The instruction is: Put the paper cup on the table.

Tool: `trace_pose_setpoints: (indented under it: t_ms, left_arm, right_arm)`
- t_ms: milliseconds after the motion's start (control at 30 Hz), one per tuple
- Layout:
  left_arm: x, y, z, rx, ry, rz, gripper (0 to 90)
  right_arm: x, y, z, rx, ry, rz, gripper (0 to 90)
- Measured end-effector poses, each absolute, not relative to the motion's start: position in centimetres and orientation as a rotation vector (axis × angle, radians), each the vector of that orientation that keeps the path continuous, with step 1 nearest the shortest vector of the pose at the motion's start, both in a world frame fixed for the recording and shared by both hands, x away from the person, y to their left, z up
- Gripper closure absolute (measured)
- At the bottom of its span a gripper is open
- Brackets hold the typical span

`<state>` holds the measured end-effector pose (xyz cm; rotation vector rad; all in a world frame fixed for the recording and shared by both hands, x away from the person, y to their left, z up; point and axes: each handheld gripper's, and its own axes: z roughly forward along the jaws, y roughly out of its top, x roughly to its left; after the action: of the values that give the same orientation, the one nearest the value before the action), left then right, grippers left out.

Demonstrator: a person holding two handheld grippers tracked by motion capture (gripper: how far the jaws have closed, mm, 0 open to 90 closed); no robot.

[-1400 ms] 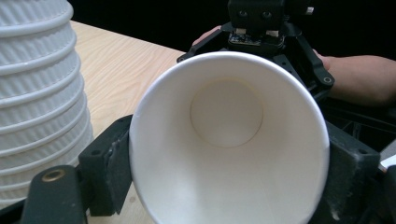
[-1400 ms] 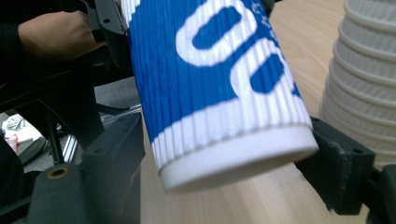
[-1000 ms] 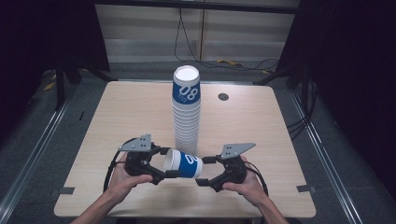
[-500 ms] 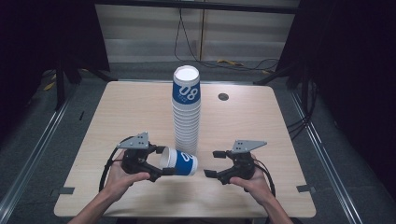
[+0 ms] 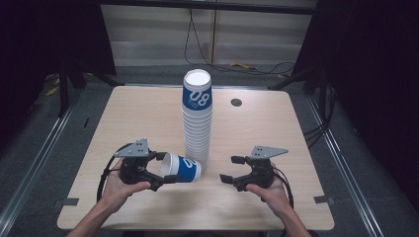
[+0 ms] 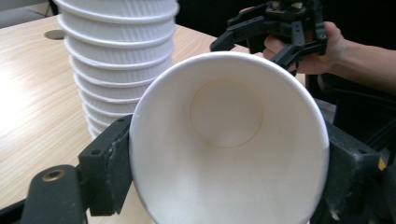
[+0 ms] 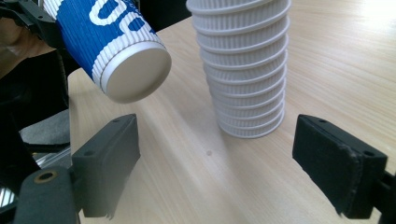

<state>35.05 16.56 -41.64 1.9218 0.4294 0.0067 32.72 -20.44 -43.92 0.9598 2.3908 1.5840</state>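
A tall stack of blue-and-white paper cups (image 5: 197, 116) stands upright in the middle of the wooden table (image 5: 133, 118). My left gripper (image 5: 162, 168) is shut on a single blue-and-white cup (image 5: 181, 168), held on its side near its rim with its base pointing right. In the left gripper view the cup's white inside (image 6: 229, 140) faces the camera, and the stack (image 6: 119, 56) rises behind it. My right gripper (image 5: 231, 169) stands open to the right of the stack's foot, with nothing between its jaws. The right gripper view shows the held cup's base (image 7: 135, 74) at upper left and the stack (image 7: 245, 65) ahead.
A small dark round grommet (image 5: 236, 102) sits in the tabletop at the back right. Metal floor rails (image 5: 34, 163) run along both sides of the table. Cables (image 5: 197, 39) hang down the wall behind.
My right gripper has let go of the cup's base and drawn away to the right, now open. The left gripper still holds the cup by its rim end.
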Motion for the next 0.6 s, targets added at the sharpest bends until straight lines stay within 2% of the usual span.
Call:
trace_pose_setpoints:
  t_ms: [367, 600]
  left_arm:
    - [36.1, 19.0, -41.4, 1.926, 0.537, 0.044, 18.0]
    - [37.3, 19.9, -41.2, 1.968, 0.618, 0.118, 18.1]
  right_arm:
    - [33.0, -21.6, -44.0, 1.051, 2.318, 1.565, 14.9]
    - [33.0, -22.2, -44.0, 1.083, 2.296, 1.550, 14.7]
